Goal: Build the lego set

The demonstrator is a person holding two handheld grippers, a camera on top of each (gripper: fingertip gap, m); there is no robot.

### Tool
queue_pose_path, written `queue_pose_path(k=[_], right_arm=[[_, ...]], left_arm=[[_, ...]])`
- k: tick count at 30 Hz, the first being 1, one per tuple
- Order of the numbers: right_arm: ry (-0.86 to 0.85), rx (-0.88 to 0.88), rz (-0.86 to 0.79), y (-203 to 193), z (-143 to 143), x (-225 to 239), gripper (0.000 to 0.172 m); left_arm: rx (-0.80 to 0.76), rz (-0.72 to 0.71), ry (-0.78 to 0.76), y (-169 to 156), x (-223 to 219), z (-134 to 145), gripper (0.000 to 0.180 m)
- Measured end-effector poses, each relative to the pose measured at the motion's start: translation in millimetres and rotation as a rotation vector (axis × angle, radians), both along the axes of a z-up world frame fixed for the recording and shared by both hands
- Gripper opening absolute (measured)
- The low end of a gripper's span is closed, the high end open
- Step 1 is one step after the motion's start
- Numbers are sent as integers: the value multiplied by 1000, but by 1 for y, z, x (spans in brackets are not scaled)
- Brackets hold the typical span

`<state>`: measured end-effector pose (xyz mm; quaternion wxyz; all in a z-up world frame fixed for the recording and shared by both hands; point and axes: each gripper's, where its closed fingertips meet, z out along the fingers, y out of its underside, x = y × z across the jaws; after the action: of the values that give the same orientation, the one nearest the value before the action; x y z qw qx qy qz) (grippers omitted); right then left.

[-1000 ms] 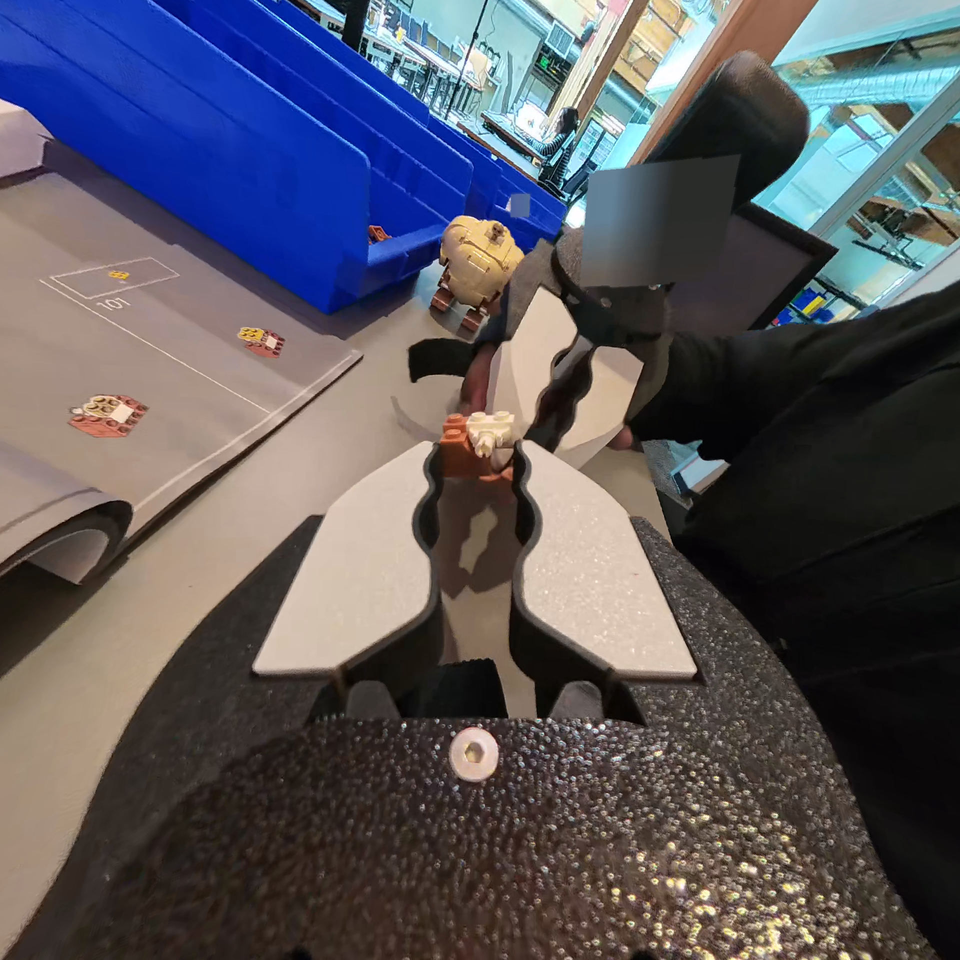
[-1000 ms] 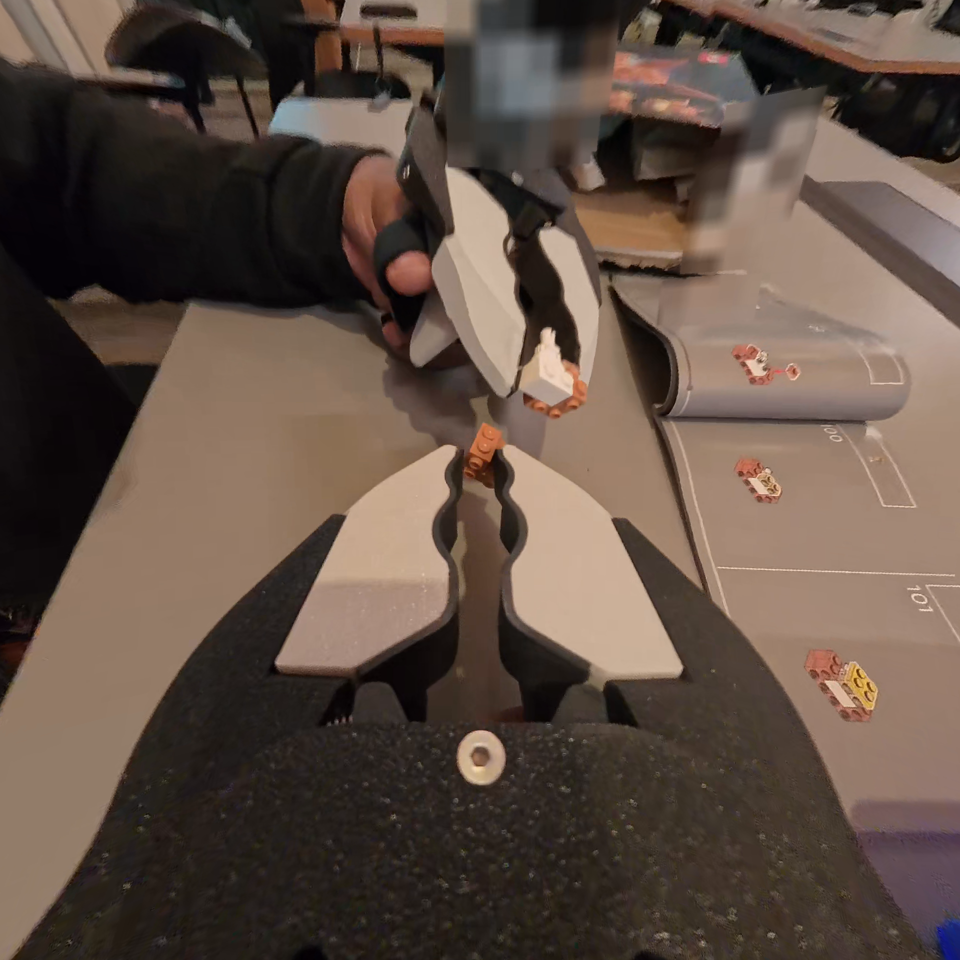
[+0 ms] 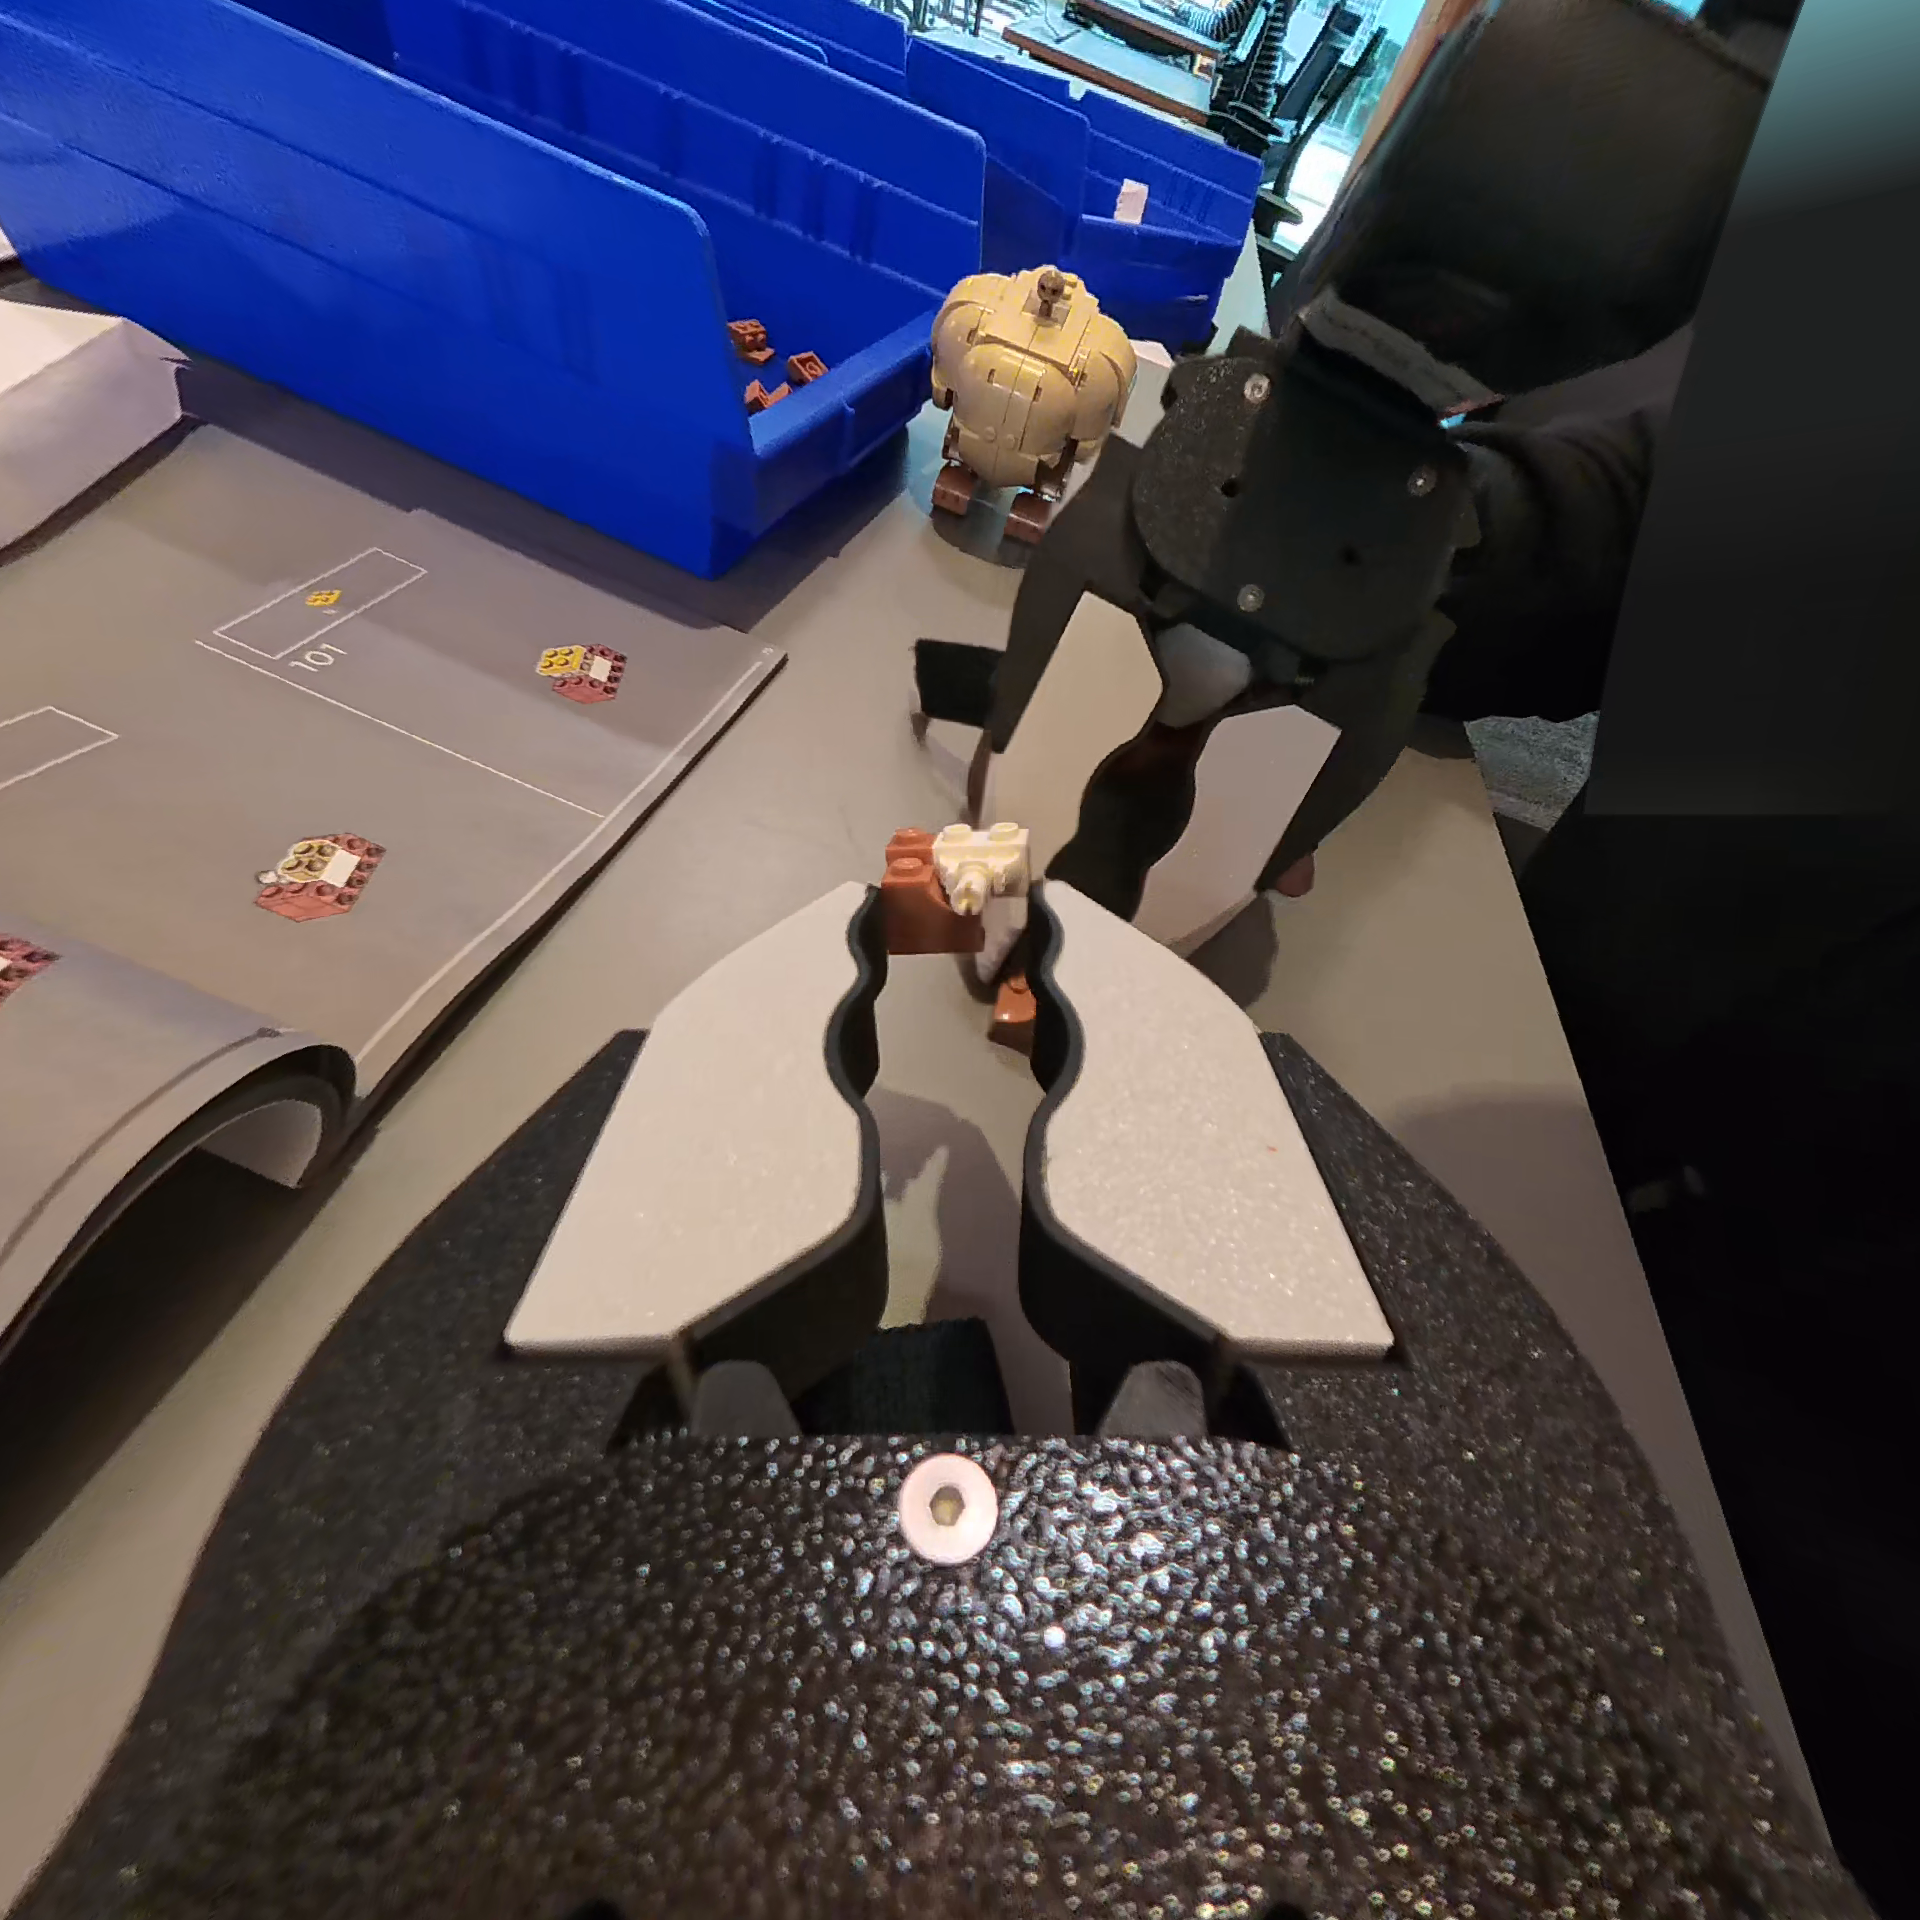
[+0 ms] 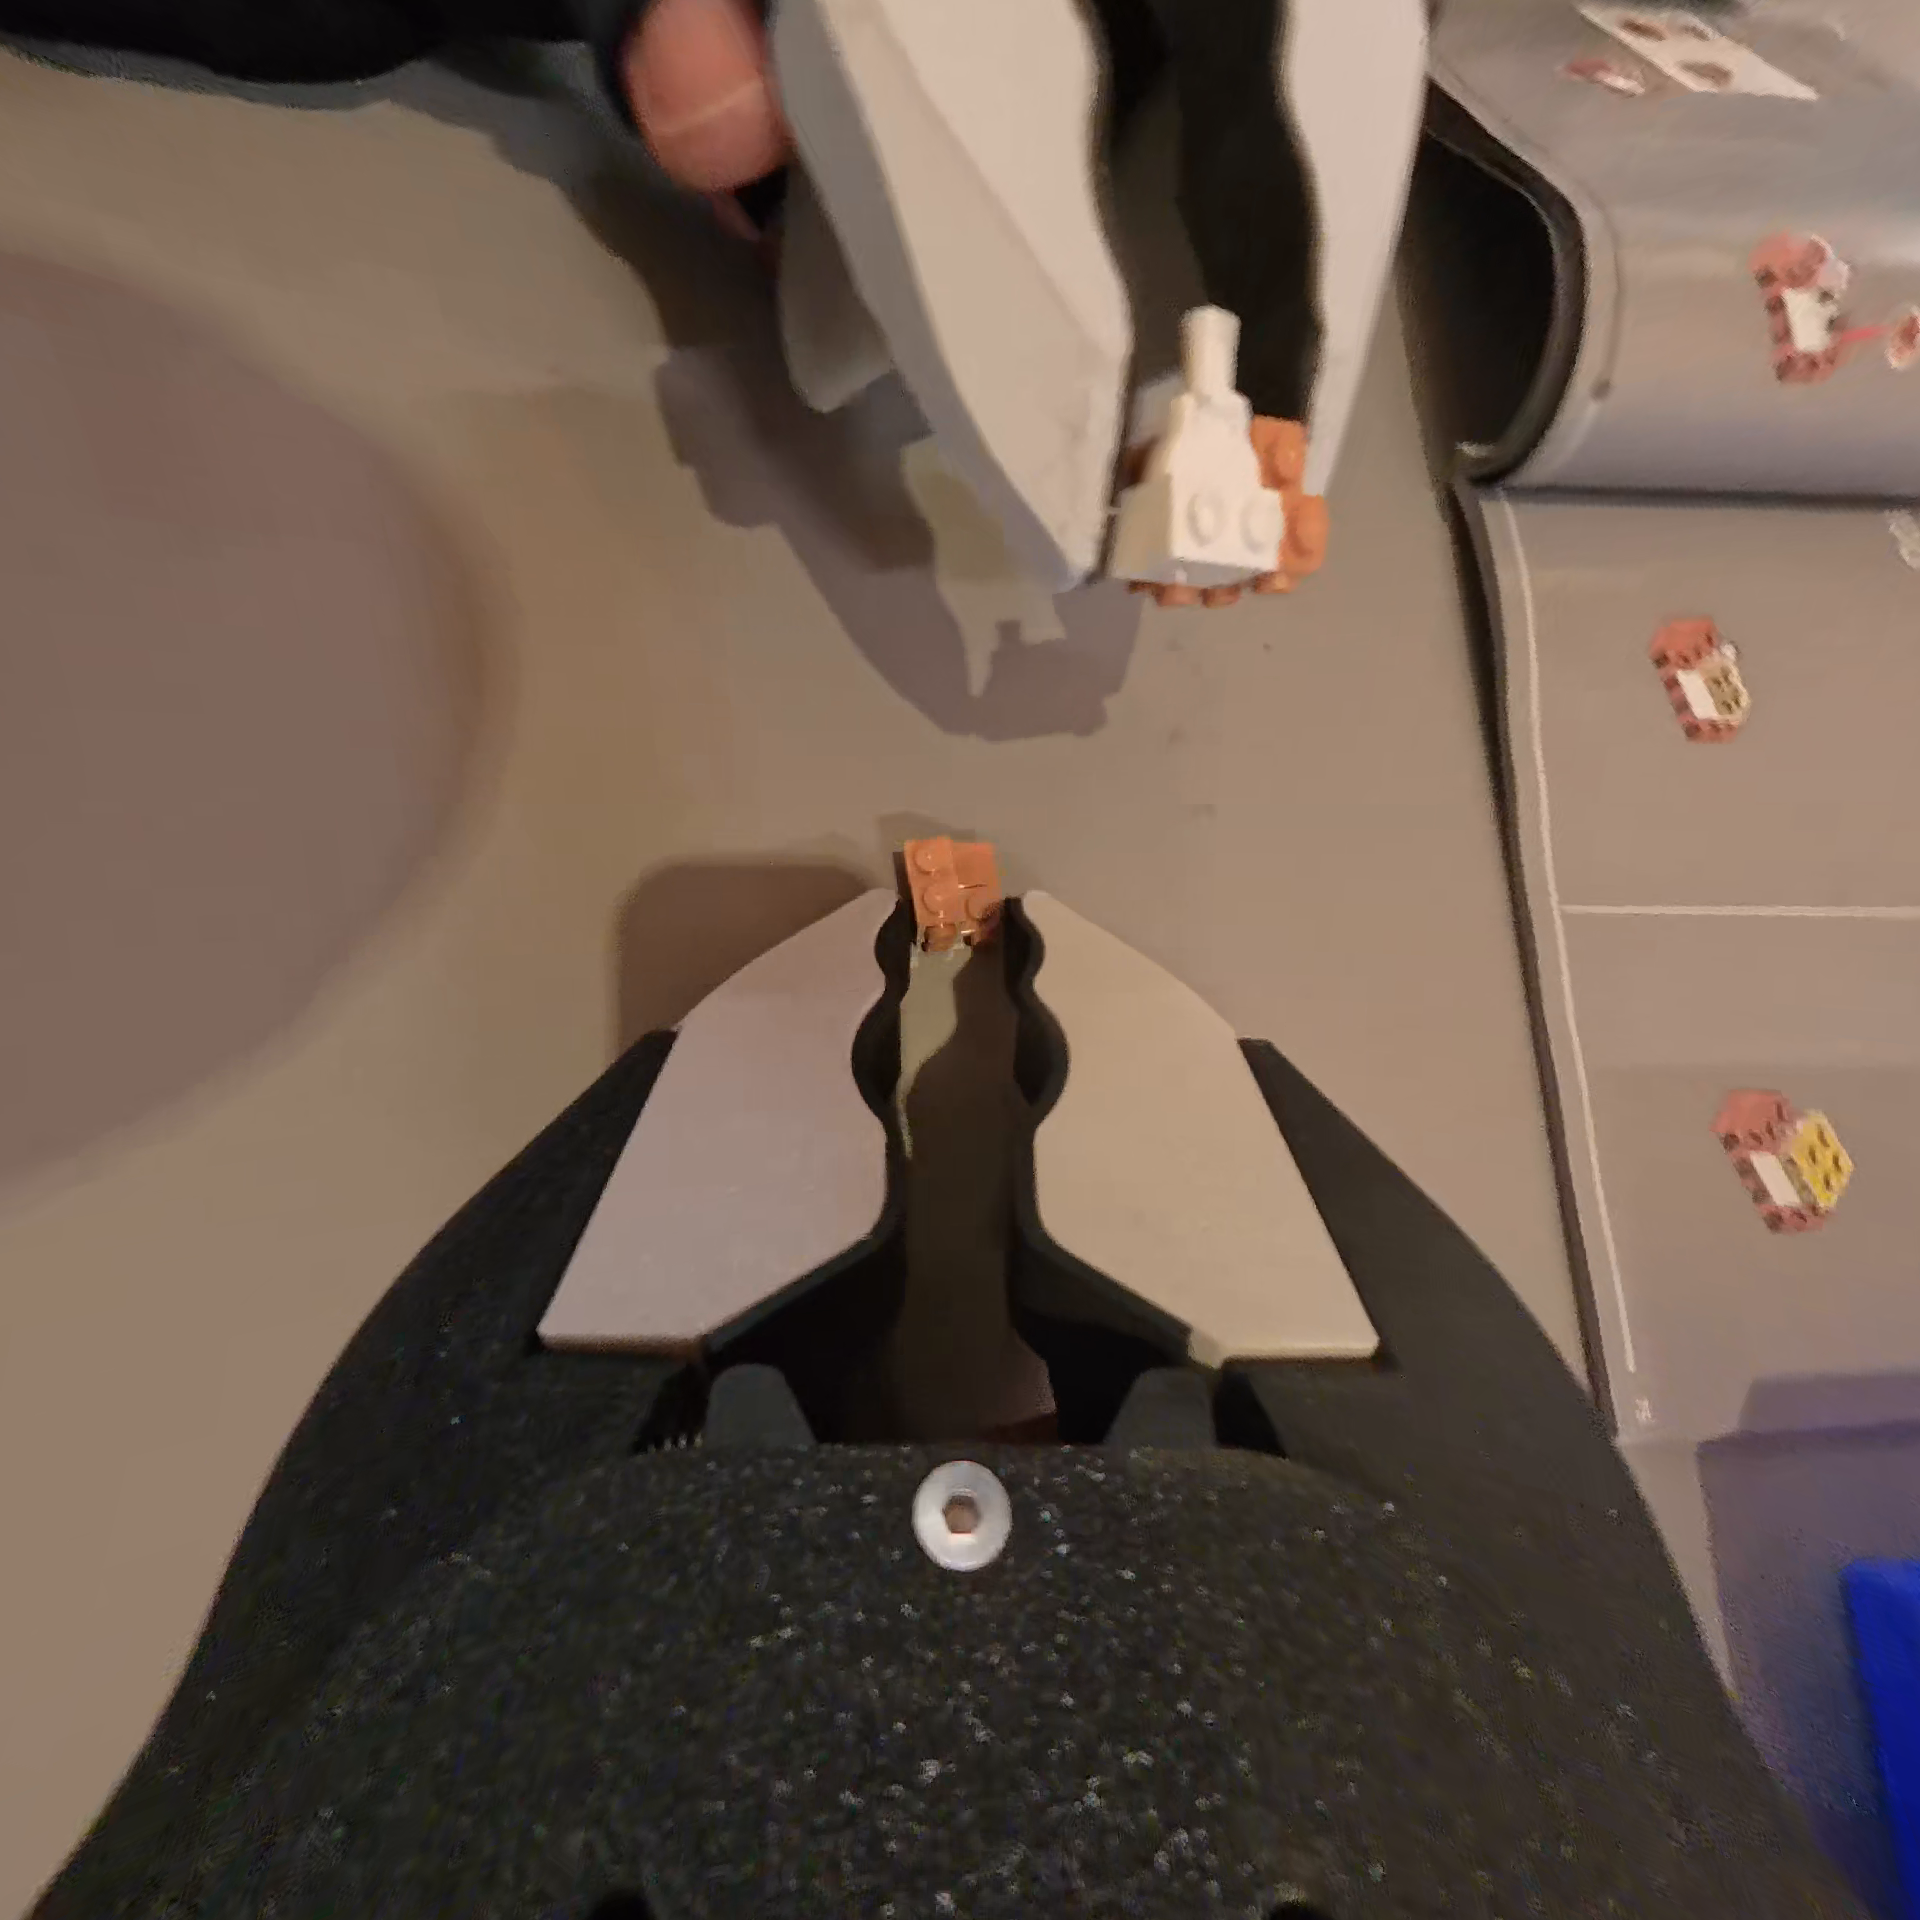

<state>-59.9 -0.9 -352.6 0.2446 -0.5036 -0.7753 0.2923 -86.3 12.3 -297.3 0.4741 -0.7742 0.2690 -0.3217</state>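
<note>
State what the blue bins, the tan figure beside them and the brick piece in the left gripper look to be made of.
Blue bins: moulded plastic, with a smooth sheen and ribbed walls.
Tan figure: plastic building bricks, judging by its glossy rounded segments and brown feet.
Brown and cream brick piece, between the left gripper's fingertips: hard plastic, with studs on top and crisp edges.

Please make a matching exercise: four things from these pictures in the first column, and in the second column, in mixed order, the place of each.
Things
1. brown and white brick assembly
2. small orange-brown brick
3. tan brick figure
4. loose brown bricks

Places
A. inside the blue bin
B. standing on the table beside the blue bin
C. at the fingertips of the left gripper
D. at the fingertips of the right gripper

Pairs: 1-C, 2-D, 3-B, 4-A
</note>
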Motion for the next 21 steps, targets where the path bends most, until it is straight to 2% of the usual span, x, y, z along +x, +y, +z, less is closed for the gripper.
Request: queue_pose_path(k=[3,9,21], right_arm=[[83,-12,33,-3,10,-3,16],[301,-196,65,-12,48,-10,16],[397,-213,95,-16,61,-10,16]], left_arm=[[-23,-20,-10,-2,2,-1,24],[-97,-52,-99,-7,8,0,24],[-172,-115,-233,-14,13,6,24]])
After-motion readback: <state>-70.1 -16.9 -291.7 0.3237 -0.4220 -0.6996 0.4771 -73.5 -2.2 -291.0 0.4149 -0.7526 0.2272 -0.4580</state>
